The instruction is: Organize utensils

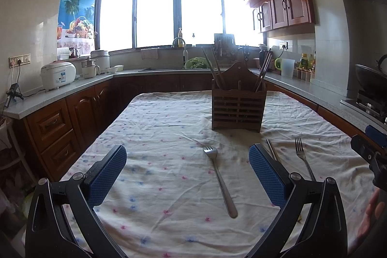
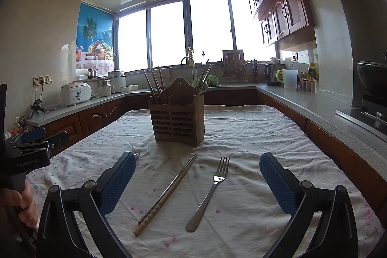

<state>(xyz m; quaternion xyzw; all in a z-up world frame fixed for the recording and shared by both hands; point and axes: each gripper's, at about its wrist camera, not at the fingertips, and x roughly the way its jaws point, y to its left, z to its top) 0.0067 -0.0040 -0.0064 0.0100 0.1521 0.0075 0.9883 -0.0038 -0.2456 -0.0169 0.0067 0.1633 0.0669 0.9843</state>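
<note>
Standing far on the floral tablecloth (image 2: 254, 137): wooden utensil holder (image 2: 177, 117), chopsticks upright in its compartments. Lying near: left fork (image 1: 219, 179); chopstick pair (image 2: 167, 192); right fork (image 2: 209, 192). Left gripper (image 1: 187, 156) spread wide, holding nothing, flanking left fork. Right gripper (image 2: 197, 165) spread wide, holding nothing, flanking chopstick pair and right fork.

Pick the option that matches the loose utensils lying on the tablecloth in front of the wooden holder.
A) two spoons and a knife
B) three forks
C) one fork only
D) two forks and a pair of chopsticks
D: the left wrist view shows one fork, and the right wrist view shows the other fork beside the chopsticks.
</note>
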